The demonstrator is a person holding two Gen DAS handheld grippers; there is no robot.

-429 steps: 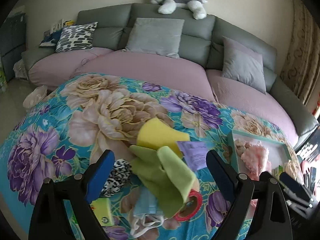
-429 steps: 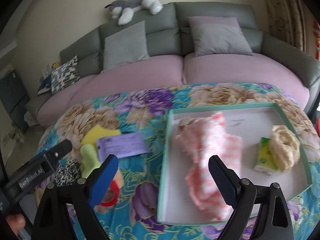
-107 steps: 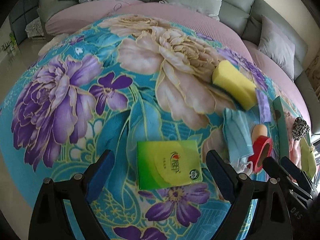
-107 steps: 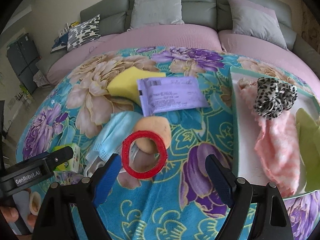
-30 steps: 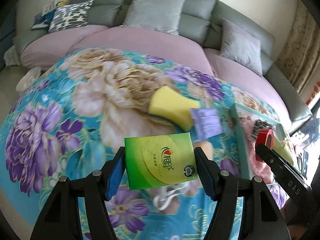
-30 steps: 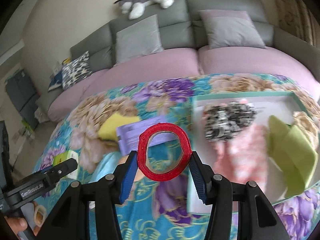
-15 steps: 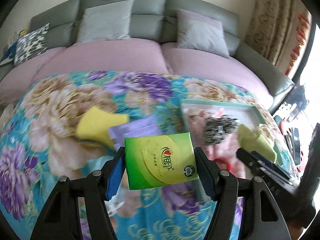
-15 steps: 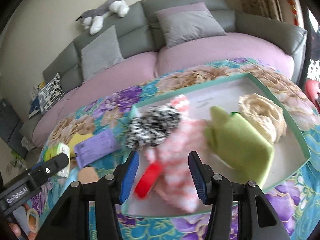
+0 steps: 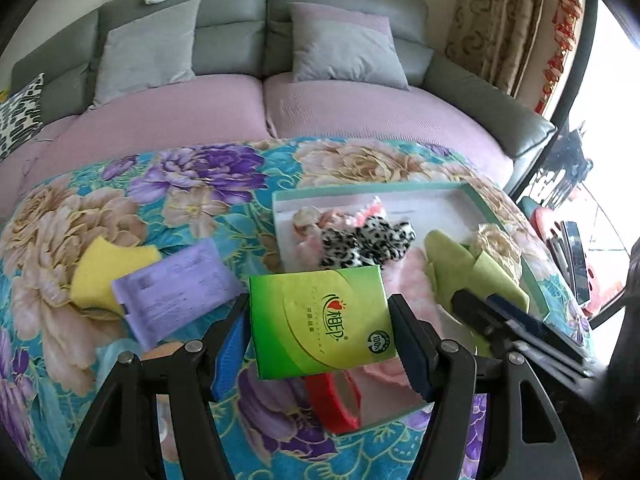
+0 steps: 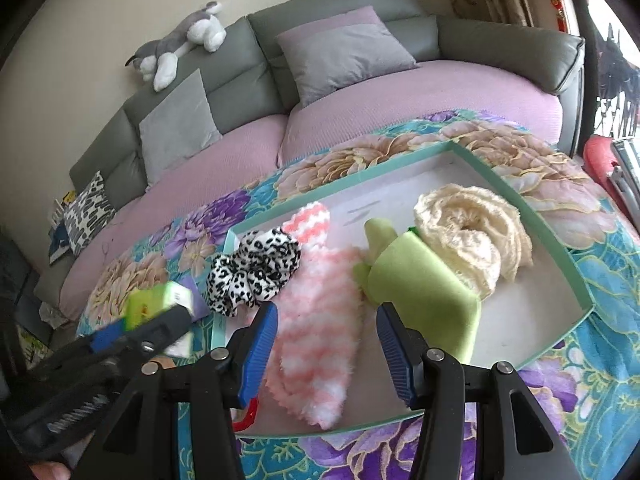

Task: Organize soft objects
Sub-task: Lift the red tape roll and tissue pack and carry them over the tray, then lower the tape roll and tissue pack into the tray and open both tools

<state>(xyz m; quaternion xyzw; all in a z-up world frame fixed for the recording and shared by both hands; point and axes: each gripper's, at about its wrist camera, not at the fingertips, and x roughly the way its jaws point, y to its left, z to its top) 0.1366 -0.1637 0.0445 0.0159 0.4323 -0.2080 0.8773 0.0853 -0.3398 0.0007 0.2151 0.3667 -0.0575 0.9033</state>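
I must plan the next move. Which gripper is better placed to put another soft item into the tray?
Left. The left gripper already holds the green tissue pack near the tray; the right gripper is open, with nothing in it.

From my seat both feeds look bright with soft daylight; it pours in from the window (image 9: 600,80) on the right, which blows out to white. Shadows are faint and diffuse. Fisheye distortion bends the sofa (image 10: 360,40) into an arc, and black vignette fills the corners. In the right wrist view the left hand-held gripper (image 10: 120,336) and its green tissue pack (image 10: 154,304) are smeared with motion blur; the centre stays sharp.
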